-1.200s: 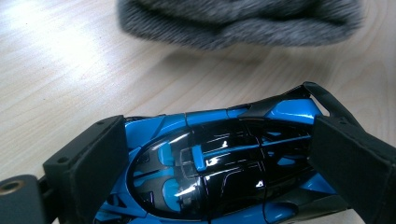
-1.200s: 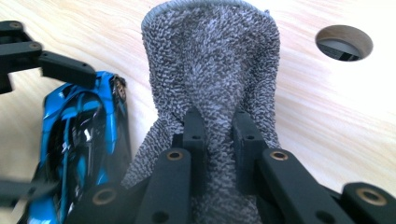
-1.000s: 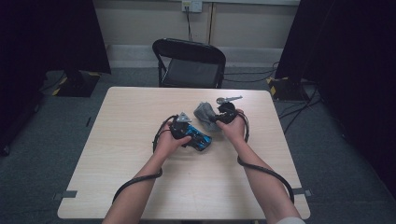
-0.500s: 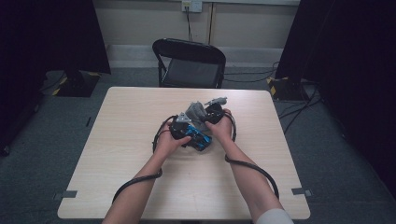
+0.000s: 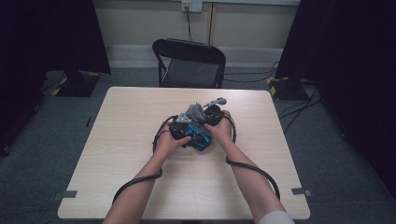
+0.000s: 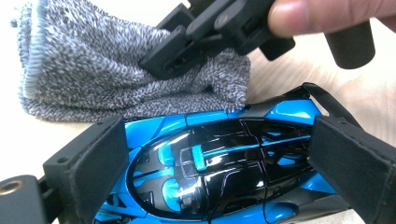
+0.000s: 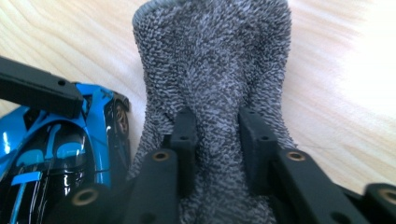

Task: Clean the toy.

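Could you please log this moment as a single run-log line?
left tongs: shut on toy car | right tongs: shut on grey cloth | cloth beside car on table

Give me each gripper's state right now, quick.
Left gripper: shut on the blue and black toy car.
Right gripper: shut on the grey cloth, beside the car.

Toy car (image 6: pixel 219 172): glossy blue-and-black plastic, smooth. Cloth (image 7: pixel 215 70): grey nubby terry, matt. Table (image 7: pixel 345 93): pale smooth wood-grain.
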A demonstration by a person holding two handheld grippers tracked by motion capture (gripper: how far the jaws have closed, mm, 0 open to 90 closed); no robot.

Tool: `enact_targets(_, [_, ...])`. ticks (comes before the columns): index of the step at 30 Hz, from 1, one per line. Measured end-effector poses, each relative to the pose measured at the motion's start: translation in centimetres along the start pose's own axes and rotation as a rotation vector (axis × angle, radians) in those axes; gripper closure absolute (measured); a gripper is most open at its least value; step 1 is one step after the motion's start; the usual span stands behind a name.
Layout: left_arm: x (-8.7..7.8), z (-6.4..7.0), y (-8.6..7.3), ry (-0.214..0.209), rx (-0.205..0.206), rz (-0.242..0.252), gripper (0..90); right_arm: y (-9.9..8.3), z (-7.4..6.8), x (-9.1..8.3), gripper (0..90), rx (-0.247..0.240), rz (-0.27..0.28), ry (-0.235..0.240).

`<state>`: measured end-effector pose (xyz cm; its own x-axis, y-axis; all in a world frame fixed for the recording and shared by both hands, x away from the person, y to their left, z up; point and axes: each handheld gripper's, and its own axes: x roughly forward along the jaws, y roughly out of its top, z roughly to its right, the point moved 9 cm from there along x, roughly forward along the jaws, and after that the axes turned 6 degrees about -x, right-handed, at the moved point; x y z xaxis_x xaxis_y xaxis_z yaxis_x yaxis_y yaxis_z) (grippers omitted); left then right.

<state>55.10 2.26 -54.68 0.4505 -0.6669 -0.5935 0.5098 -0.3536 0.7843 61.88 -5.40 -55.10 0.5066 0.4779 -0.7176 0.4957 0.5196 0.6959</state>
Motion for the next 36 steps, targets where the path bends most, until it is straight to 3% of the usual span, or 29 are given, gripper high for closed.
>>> enact_targets(3, [0.0, 0.1, 0.0, -0.002, -0.002, 0.004, 4.8, -0.1, -0.6, 0.4, 72.0, -0.004, -0.005, 0.001])
enact_targets(9, [0.0, 0.0, 0.0, -0.001, 0.001, 0.007, 4.8, 0.0, -1.7, 0.5, 77.3, -0.067, -0.005, 0.027])
enact_targets(14, [0.0, 0.0, 0.0, -0.002, 0.0, 0.006, 4.8, -0.3, -1.9, 0.3, 78.2, -0.086, -0.002, 0.07])
enact_targets(22, [0.0, 0.0, 0.0, 0.0, -0.002, 0.002, 4.8, -0.7, -2.0, -0.3, 78.6, -0.09, 0.013, 0.128])
enact_targets(29, [-0.1, -0.3, -0.2, 0.009, -0.032, 0.008, 5.1, -1.2, -1.9, -0.8, 78.8, -0.091, 0.014, 0.166])
enact_targets(36, [-0.1, -0.4, -0.1, 0.009, -0.031, -0.005, 5.1, -1.1, -2.0, -0.7, 78.9, -0.118, -0.006, 0.136])
